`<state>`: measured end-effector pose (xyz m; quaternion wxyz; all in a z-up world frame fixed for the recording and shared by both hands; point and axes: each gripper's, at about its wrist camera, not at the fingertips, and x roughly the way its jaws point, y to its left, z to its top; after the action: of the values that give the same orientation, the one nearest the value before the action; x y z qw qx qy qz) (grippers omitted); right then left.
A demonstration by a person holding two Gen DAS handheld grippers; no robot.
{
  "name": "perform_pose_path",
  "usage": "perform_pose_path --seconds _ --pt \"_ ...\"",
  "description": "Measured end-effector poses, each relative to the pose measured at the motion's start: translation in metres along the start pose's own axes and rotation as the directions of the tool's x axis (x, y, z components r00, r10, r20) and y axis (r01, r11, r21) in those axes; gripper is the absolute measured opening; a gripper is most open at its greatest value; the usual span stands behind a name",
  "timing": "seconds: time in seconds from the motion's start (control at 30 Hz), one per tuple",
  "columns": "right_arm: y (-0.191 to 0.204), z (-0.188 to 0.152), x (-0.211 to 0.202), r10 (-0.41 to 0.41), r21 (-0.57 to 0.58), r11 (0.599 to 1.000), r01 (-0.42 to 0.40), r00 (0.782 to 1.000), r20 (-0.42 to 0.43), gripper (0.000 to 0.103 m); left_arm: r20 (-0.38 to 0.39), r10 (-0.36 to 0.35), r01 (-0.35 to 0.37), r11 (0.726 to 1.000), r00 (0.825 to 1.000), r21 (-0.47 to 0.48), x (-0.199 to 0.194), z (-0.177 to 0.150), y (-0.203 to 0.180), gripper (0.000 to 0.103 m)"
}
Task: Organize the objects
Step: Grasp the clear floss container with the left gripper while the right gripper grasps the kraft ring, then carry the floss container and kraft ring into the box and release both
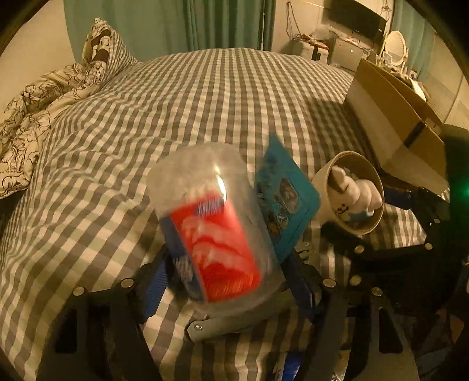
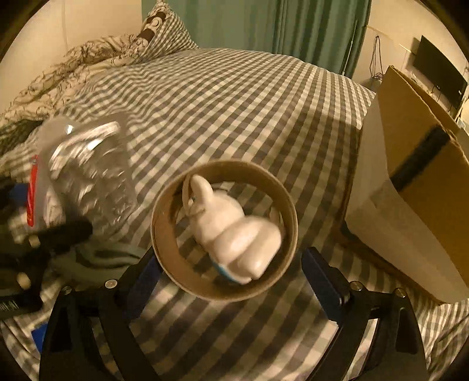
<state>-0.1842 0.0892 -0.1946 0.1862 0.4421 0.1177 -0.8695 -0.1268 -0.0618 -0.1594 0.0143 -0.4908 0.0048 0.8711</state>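
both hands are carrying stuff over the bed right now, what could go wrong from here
1. The clear plastic bottle sits tilted and motion-blurred in the left gripper, held near one end; it could swing or slip out.
2. The white figurine lies loose in the open cardboard ring held by the right gripper; tipping the ring may spill it.
3. Both loads are close together beside the cardboard box, so they could collide.

I see gingham bedspread (image 1: 205, 111) mid-frame | floral duvet (image 1: 35, 117) at left edge | checked pillow (image 2: 164, 32) upper left | green curtain (image 1: 176, 23) top centre | wall TV (image 1: 357, 14) upper right
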Motion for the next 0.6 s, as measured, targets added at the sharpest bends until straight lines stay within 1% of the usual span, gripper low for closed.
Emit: perform_pose_path --seconds 0.07,0.2,0.33,0.37,0.47,0.6 --pt "0.0 -0.001 -0.007 0.023 0.012 1.0 -0.023 0.999 0.024 0.08 0.004 -0.017 0.017 1.0 1.0 -0.001 -0.003 0.0 0.0 0.076" --pt "-0.007 -0.006 -0.02 0.026 0.025 0.999 -0.027 0.999 0.047 0.08 0.033 -0.065 0.066 0.998 0.997 -0.021 -0.015 -0.001 0.004 0.076" --pt "-0.013 -0.012 -0.032 0.033 0.047 0.998 -0.036 0.997 0.064 0.08 0.058 -0.077 0.081 0.994 0.995 -0.071 -0.021 0.001 0.012 0.076" --pt "-0.012 -0.011 -0.033 0.034 0.049 0.998 -0.037 0.997 0.066 0.08 0.062 -0.073 0.078 0.993 0.995 -0.091 -0.02 0.002 0.014 0.076" --pt "-0.014 -0.015 -0.038 0.032 0.053 0.998 -0.036 0.997 0.072 0.08 0.051 -0.036 0.041 0.993 0.998 -0.106 -0.01 0.005 0.016 0.077" --pt "-0.015 -0.018 -0.043 0.014 0.044 0.999 -0.018 0.997 0.076 0.08 0.046 -0.011 0.015 0.995 0.999 -0.094 0.0 0.005 0.012 0.077"
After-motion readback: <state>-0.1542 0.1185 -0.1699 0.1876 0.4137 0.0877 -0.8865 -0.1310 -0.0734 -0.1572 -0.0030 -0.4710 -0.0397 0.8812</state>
